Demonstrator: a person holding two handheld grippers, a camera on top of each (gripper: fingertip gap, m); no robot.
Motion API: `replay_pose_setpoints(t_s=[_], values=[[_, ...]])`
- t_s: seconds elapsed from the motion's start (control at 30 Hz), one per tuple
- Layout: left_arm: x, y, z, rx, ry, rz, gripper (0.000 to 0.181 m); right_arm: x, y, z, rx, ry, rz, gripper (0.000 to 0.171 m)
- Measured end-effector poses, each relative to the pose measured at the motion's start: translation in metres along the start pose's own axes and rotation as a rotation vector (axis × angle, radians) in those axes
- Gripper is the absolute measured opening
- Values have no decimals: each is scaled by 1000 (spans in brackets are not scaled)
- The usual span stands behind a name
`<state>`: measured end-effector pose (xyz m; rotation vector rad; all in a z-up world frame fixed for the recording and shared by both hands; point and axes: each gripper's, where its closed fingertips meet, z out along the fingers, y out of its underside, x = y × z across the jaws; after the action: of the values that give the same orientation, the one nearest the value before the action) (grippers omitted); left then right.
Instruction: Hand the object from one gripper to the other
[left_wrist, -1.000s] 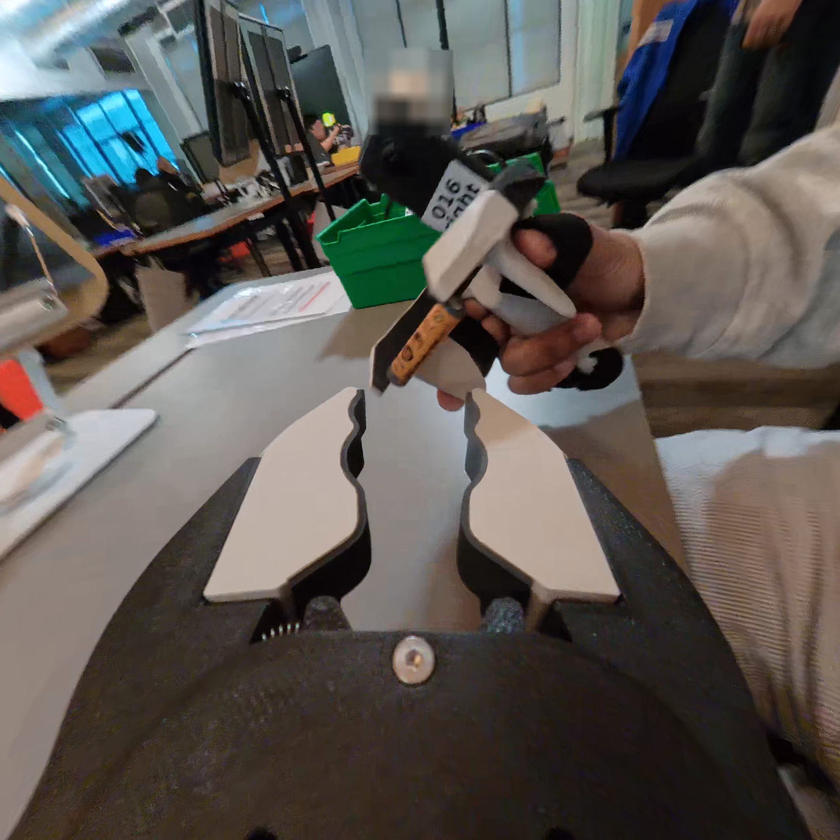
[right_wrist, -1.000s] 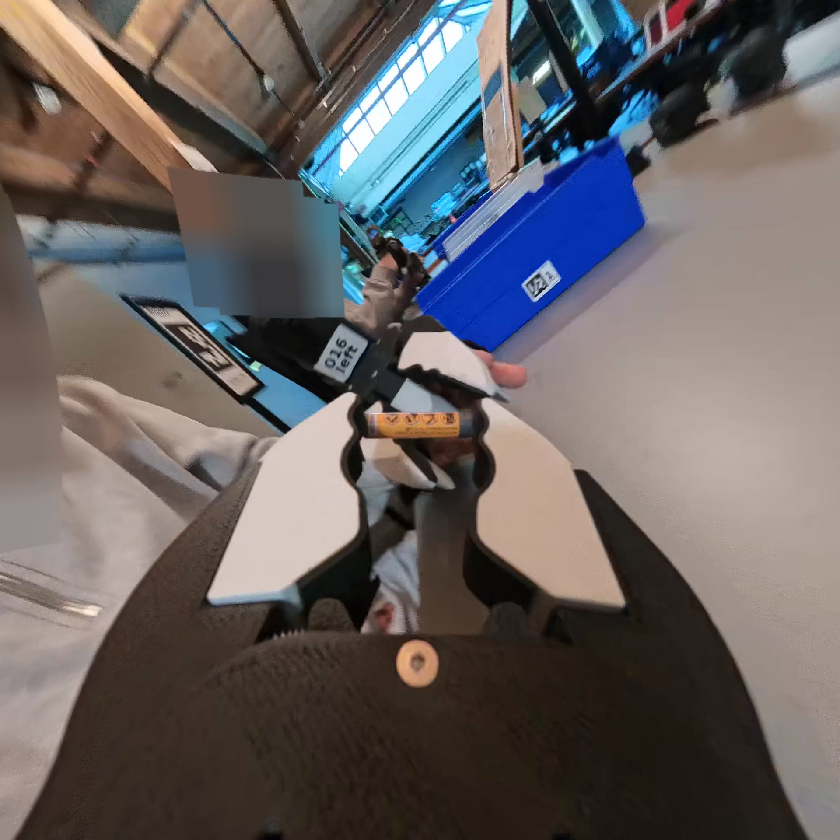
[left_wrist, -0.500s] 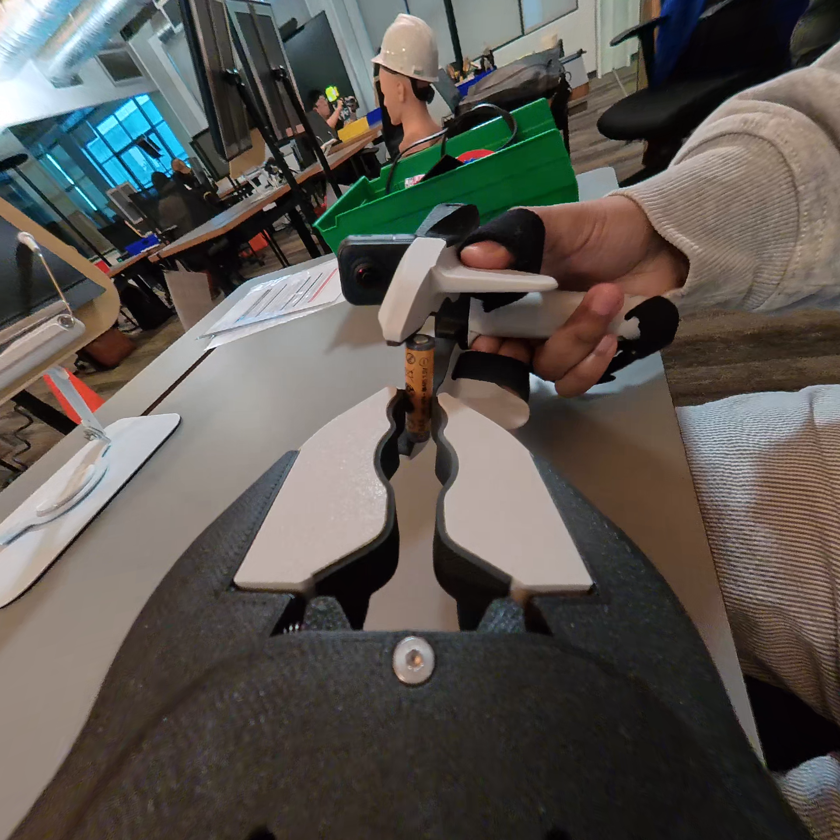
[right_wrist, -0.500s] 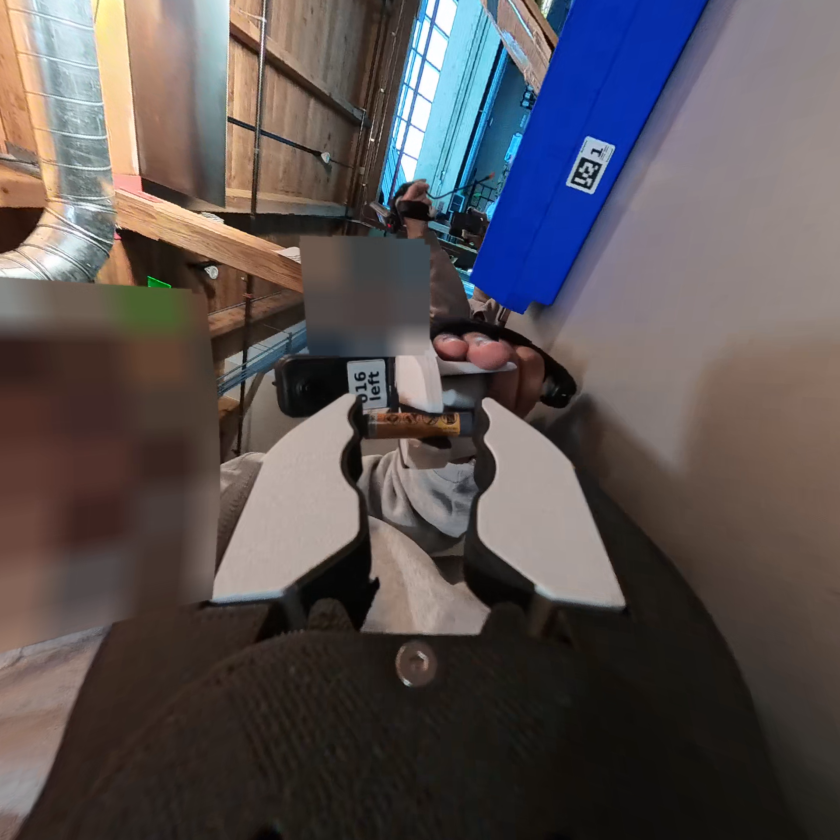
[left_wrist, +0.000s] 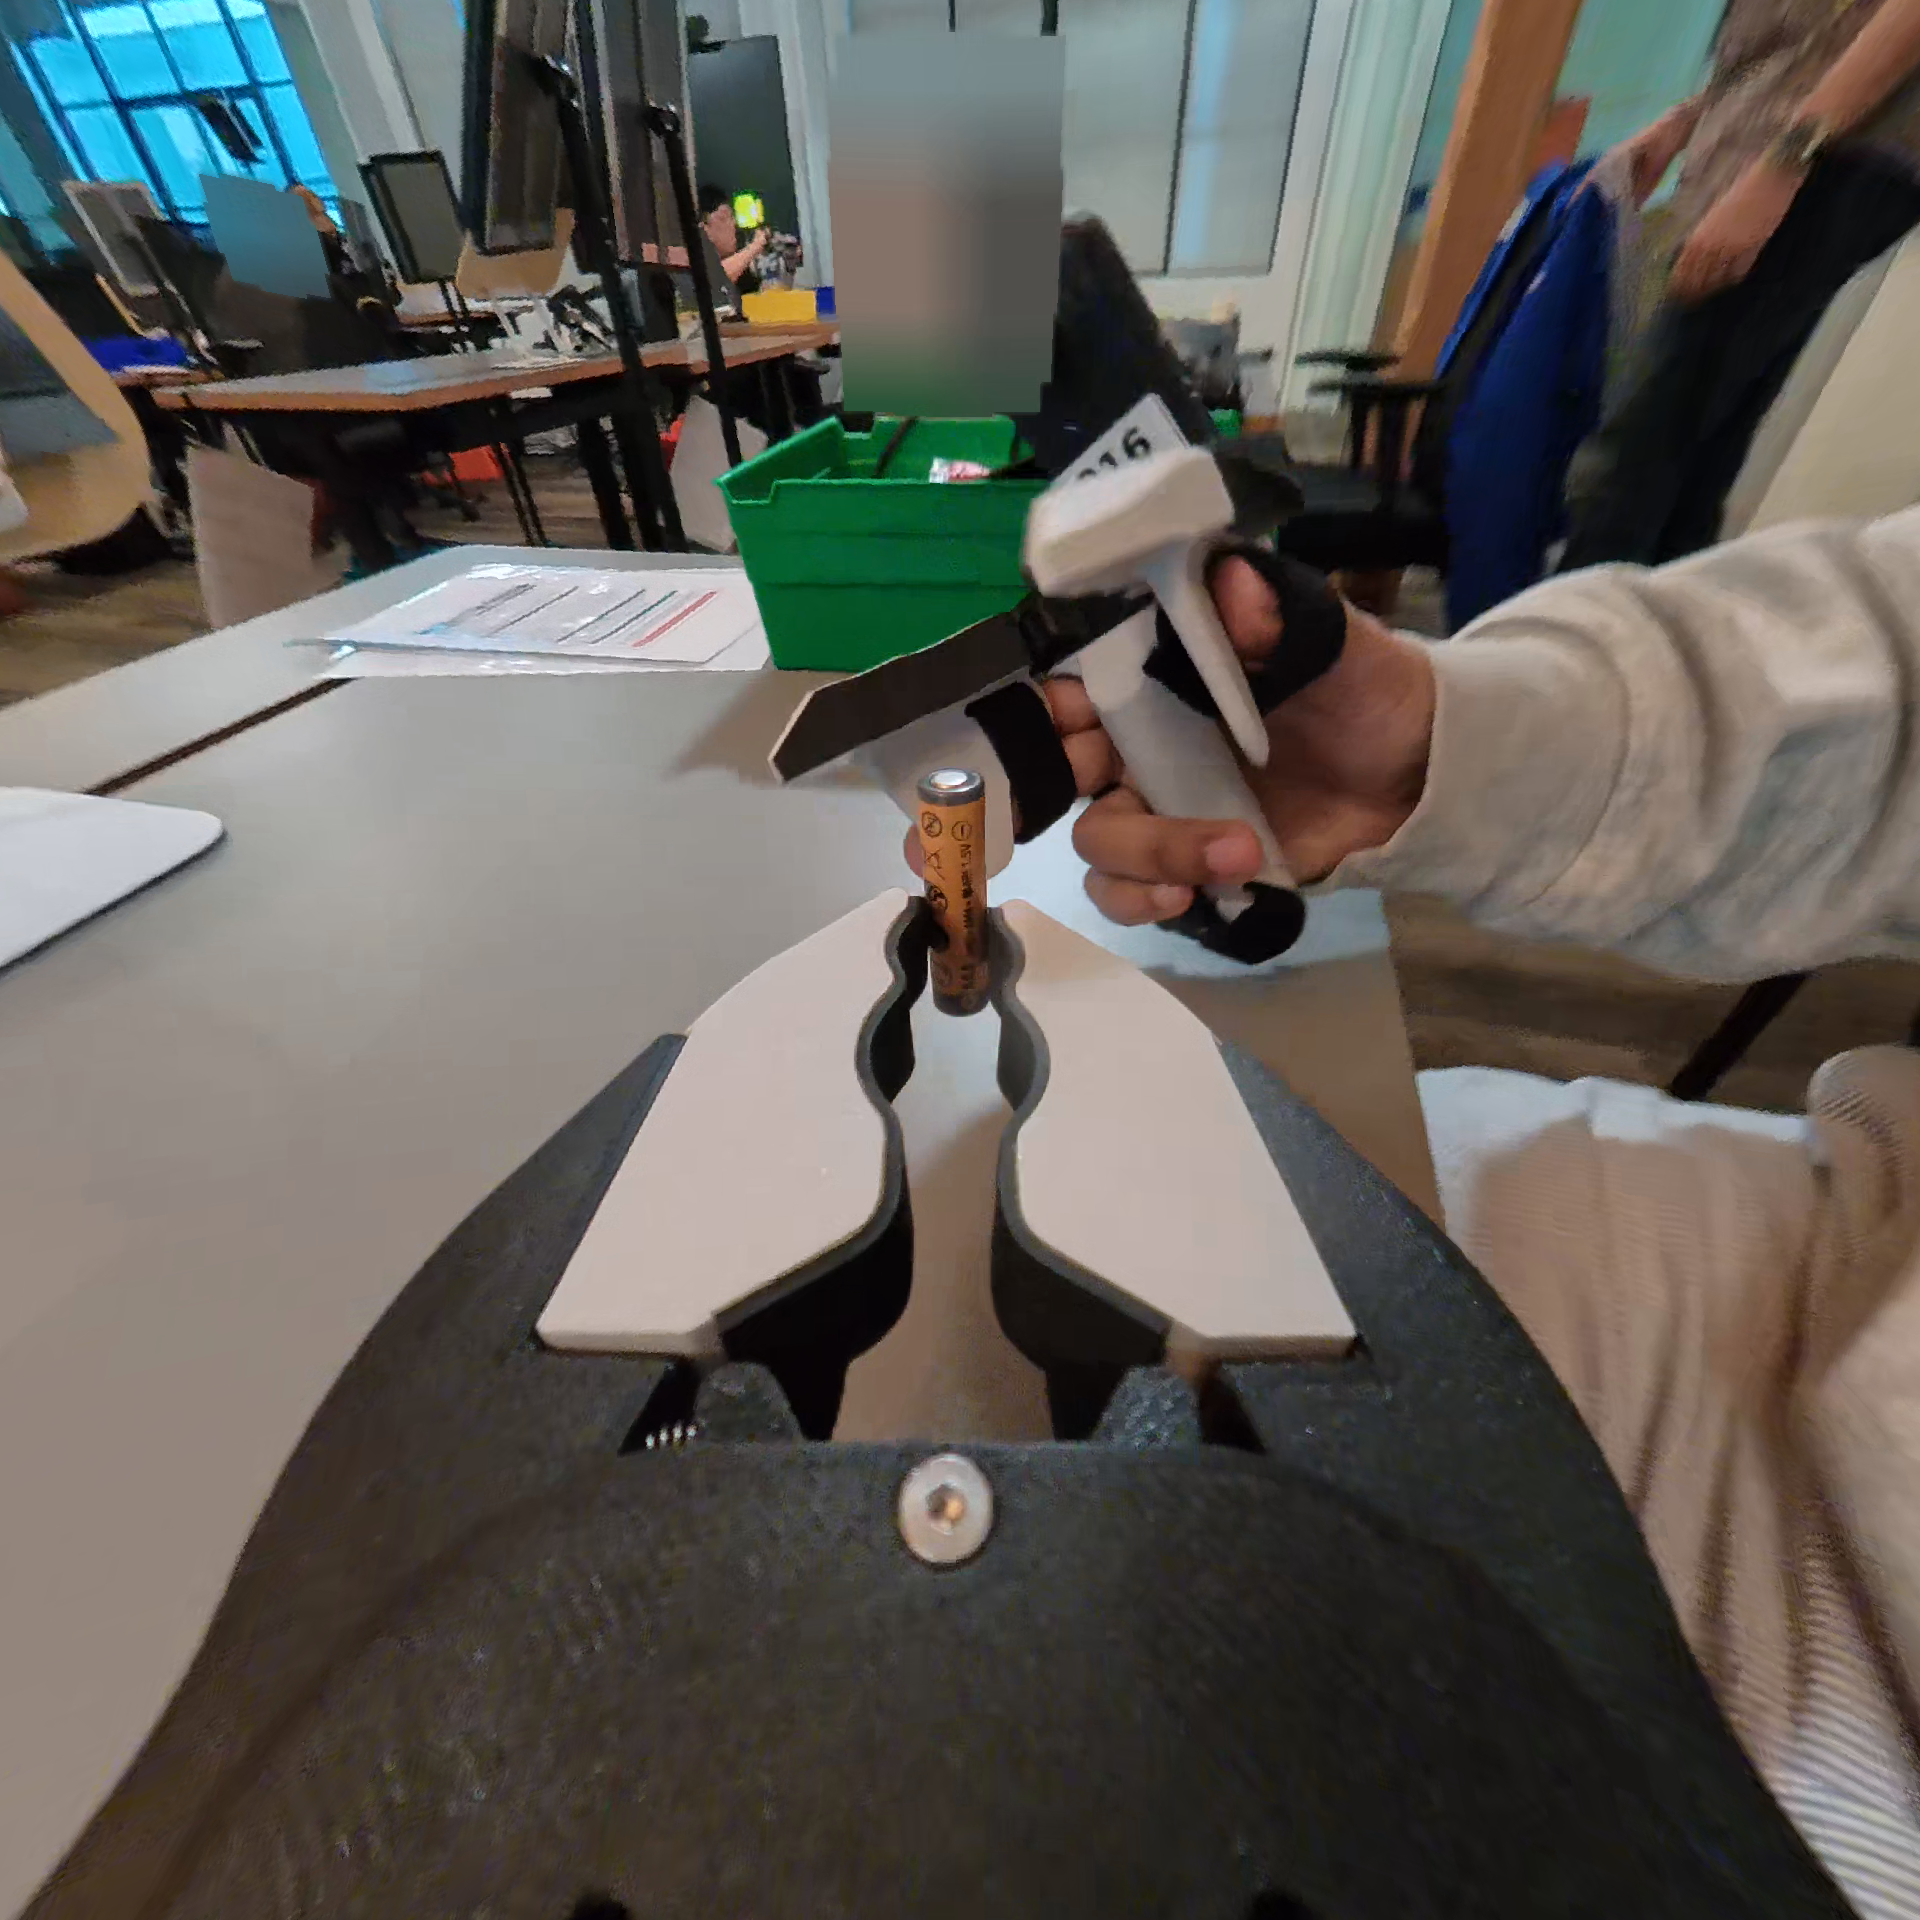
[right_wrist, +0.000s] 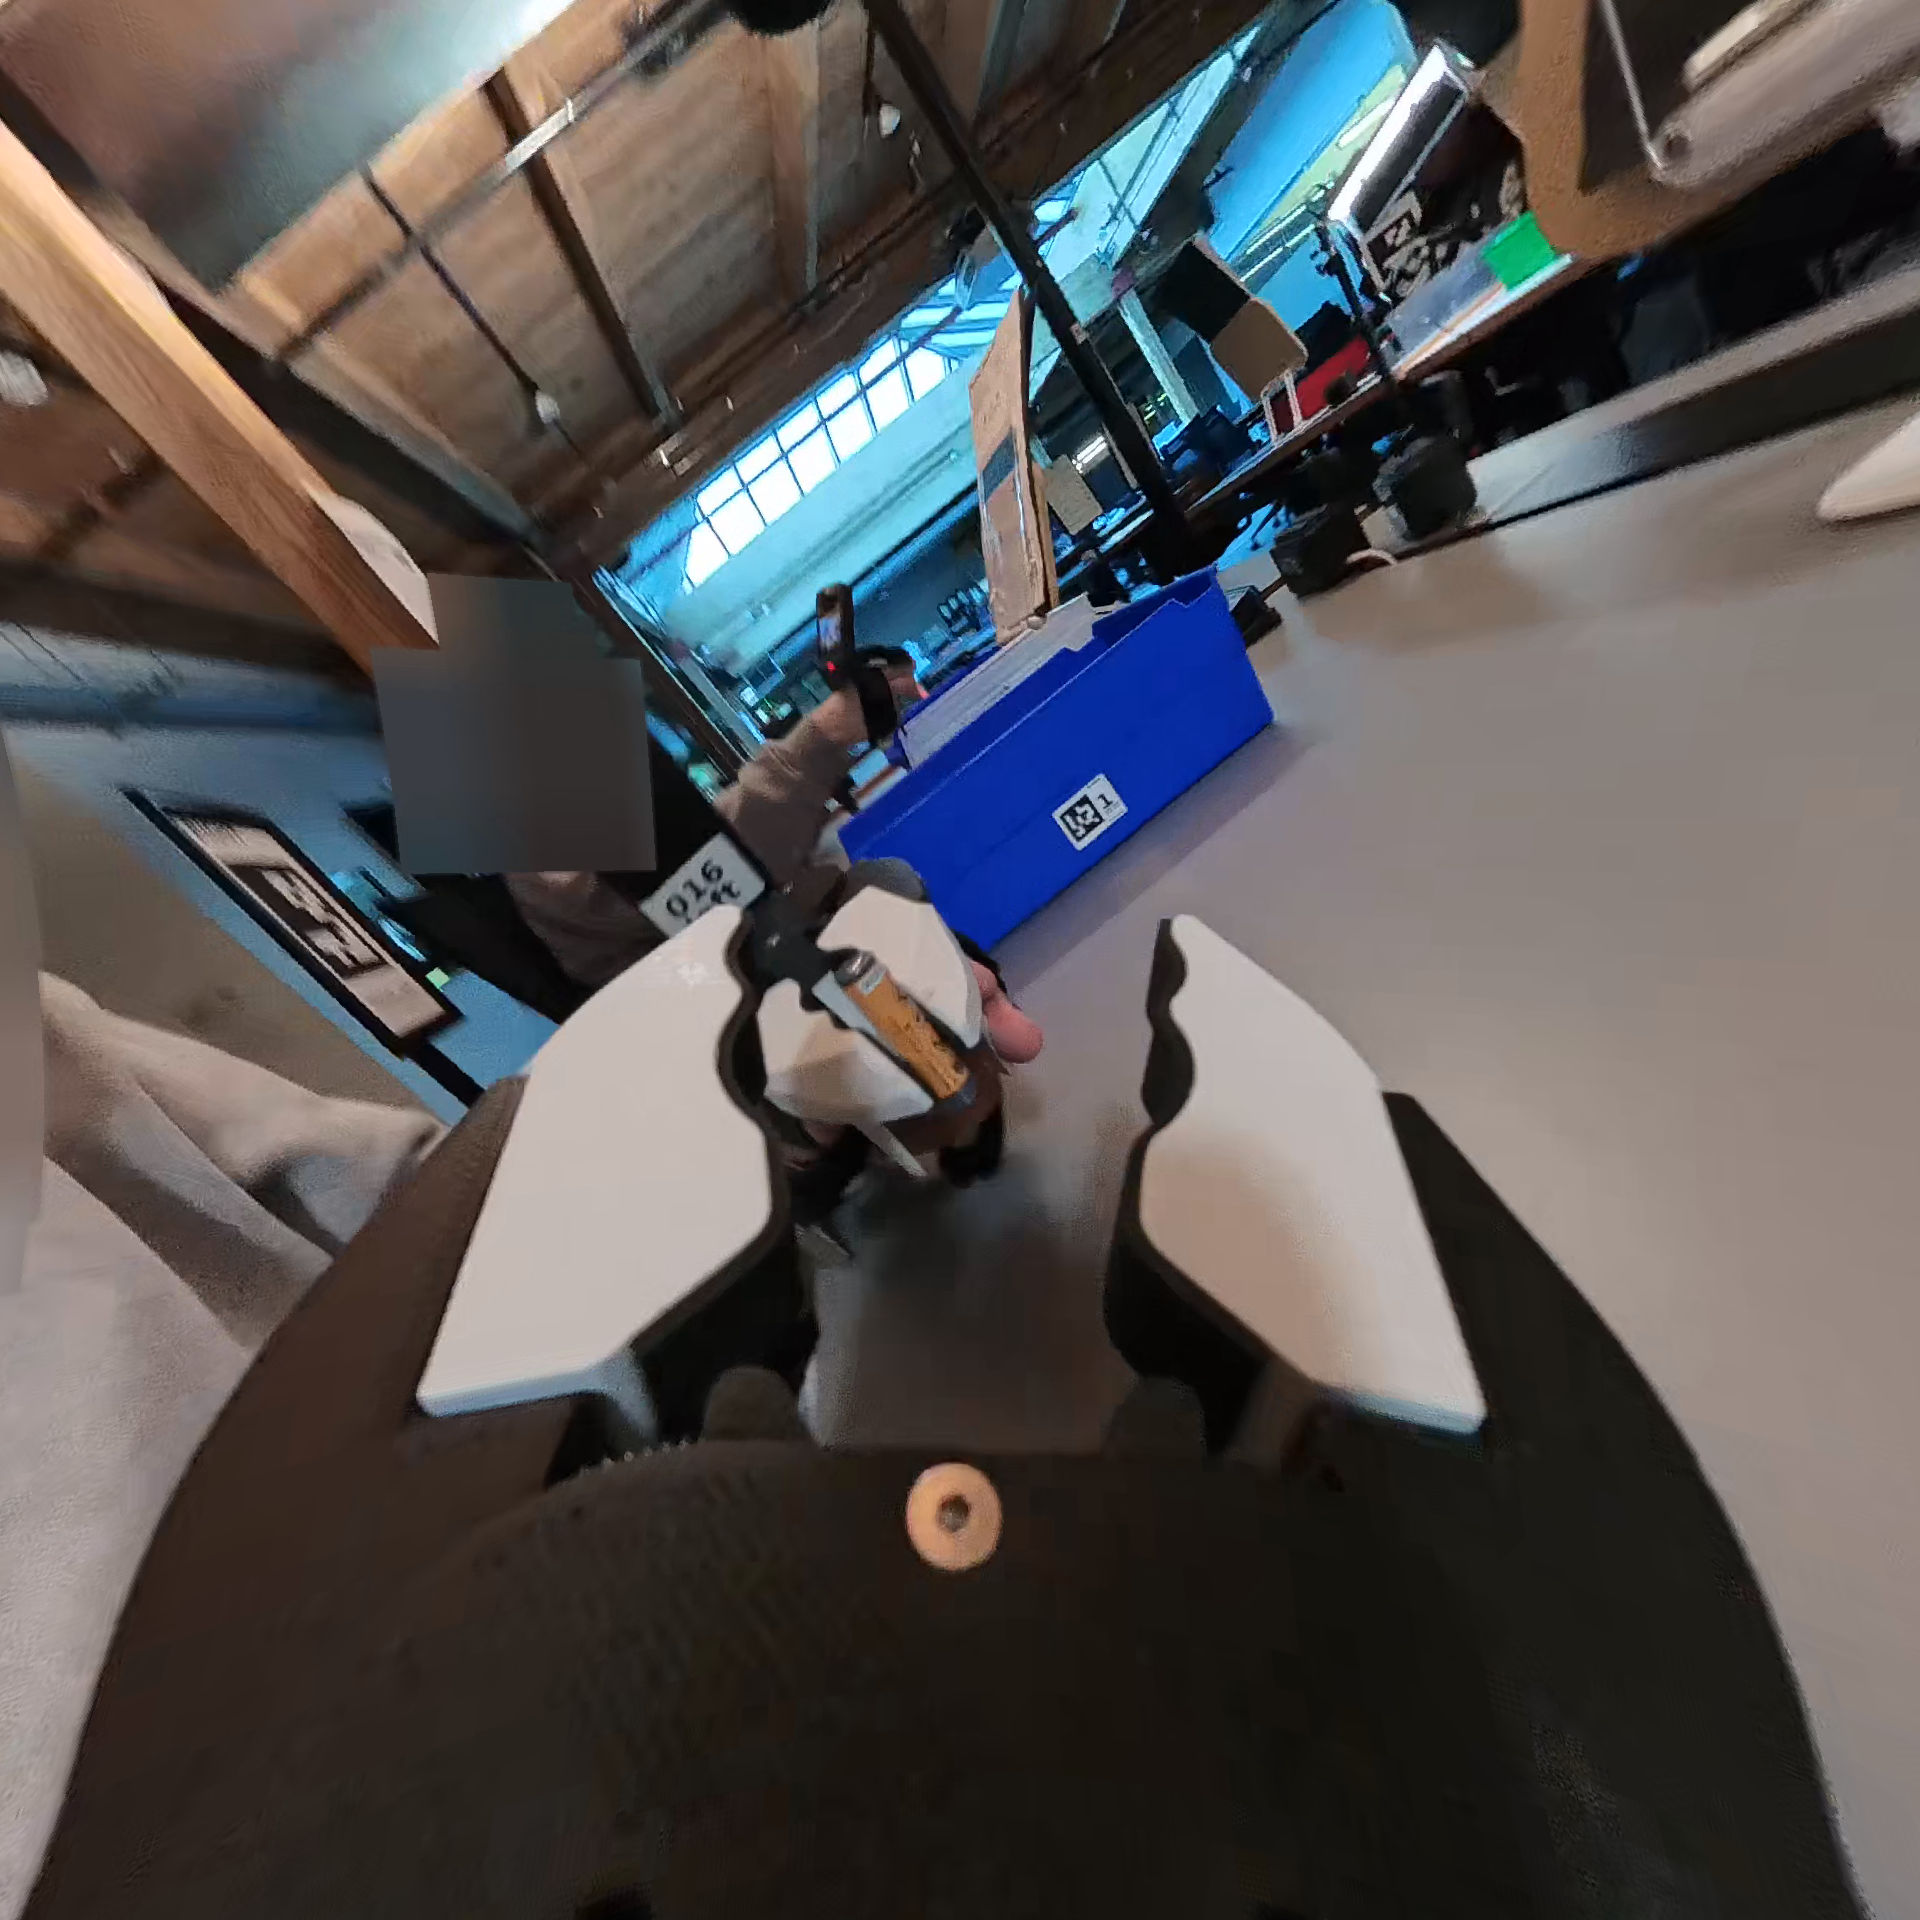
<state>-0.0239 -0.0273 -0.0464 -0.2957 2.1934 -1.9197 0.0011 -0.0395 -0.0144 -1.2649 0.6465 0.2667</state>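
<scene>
A white pad (left_wrist: 94, 862) lies at the far left of the grey surface (left_wrist: 468, 935). The left gripper (left_wrist: 954, 920) has its jaws drawn narrow on an orange battery (left_wrist: 956, 894), which stands upright at their tips. Behind it sits a green bin (left_wrist: 883, 561). To the right, a hand (left_wrist: 1299, 769) holds the right gripper (right_wrist: 951, 966), jaws spread wide and clear of the battery, with a blue bin (right_wrist: 1081, 769) beyond
</scene>
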Motion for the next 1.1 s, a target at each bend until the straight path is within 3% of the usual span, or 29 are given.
replay_pose_setpoints(t_s=[0.03, 0.23, 0.4, 0.77, 1.1], values=[[0, -2, -1, 14, 12, -33, 10, -4, 2, 1, -15, 4, -61, 68], [4, -7, -3, 48, 73, -113, 10, -26, 20, 8, -148, -7, -389, 32], [14, -8, -1, 56, 132, -126, 10, -28, 24, 10, -159, 34, -573, 29], [23, -6, 1, 44, 168, -111, 10, -34, 31, 12, -192, -12, -597, 12], [23, -7, 1, 55, 156, -96, 10, -34, 31, 12, -192, -3, -600, 10]])
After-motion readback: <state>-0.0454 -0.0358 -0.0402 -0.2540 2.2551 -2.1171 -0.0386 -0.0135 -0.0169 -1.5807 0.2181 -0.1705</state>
